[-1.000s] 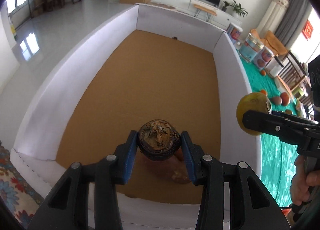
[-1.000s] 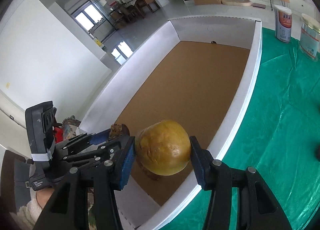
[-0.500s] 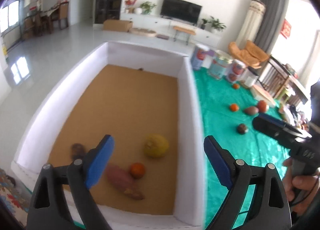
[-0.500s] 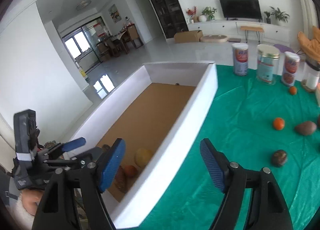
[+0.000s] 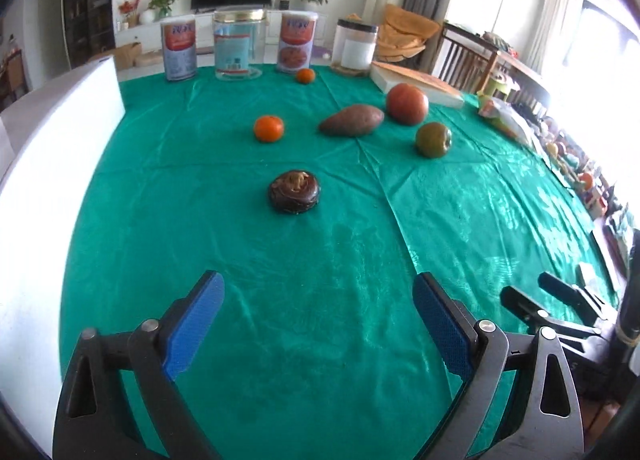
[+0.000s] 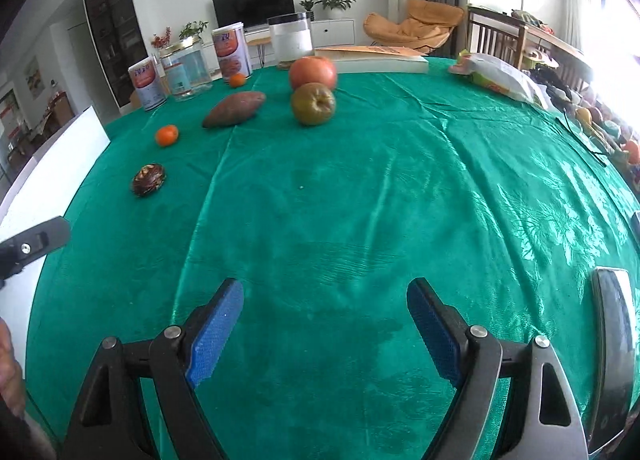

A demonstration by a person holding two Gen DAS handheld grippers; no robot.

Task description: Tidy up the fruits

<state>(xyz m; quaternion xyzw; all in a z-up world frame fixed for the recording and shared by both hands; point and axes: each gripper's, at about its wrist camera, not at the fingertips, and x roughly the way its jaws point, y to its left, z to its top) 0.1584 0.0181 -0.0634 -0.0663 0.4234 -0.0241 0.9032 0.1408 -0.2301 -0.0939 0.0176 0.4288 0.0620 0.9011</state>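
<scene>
Several fruits lie on the green cloth point(image 5: 320, 260): a dark brown wrinkled fruit point(image 5: 294, 191) nearest, an orange point(image 5: 269, 128), a sweet potato point(image 5: 352, 120), a red round fruit point(image 5: 407, 103), a green-brown apple point(image 5: 433, 139) and a small orange point(image 5: 305, 76) by the cans. My left gripper point(image 5: 318, 288) hangs over bare cloth short of the dark fruit, its jaws opening with nothing between them. My right gripper point(image 6: 325, 292) stands open and empty over bare cloth, with the apple point(image 6: 313, 103) and sweet potato point(image 6: 234, 109) far ahead.
The white wall of the box point(image 5: 52, 140) runs along the left edge. Cans and jars point(image 5: 239, 44) line the far side, next to a flat book point(image 5: 416, 82). Bags and clutter point(image 6: 500, 76) sit at the right, and a dark flat device point(image 6: 612, 340) lies near the right gripper.
A second ago each gripper held a fruit over the box; both let go into it. Both have since swung right, out over the green cloth, jaws wide.
</scene>
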